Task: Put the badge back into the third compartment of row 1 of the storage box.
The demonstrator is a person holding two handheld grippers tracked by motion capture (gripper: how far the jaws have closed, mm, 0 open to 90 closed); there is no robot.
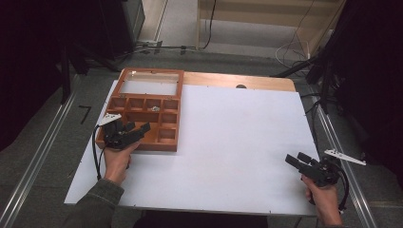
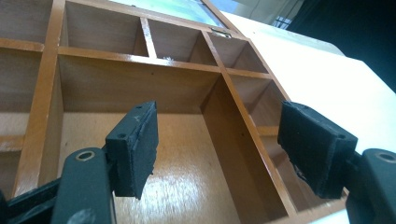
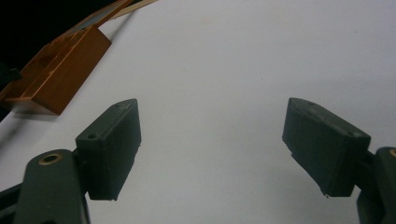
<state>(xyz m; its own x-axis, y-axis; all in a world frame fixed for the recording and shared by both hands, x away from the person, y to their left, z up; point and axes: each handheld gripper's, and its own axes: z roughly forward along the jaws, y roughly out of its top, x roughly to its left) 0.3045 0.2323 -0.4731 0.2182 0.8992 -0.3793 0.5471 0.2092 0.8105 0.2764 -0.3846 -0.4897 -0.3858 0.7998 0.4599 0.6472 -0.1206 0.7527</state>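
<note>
High view: one wooden tray [image 1: 124,142], two claws, both open.

Bench [image 1: 228,142]: plain white sheet, tan wood edge at far side. Compartment box [image 1: 168,142], far left: orange-brown glossy wood, paler brown floors. Left tongs [image 1: 138,128] and right tongs [image 1: 295,160]: matt black. Plates on both: light grey. Sleeve [image 1: 97,204], near left: dark grey-green.

My left claw [image 1: 135,128] gapes wide, jaws well apart, wrist angled inward from my left hand [image 1: 117,159]. My right claw [image 1: 295,159] gapes likewise, low at my right hand [image 1: 325,199].
</note>
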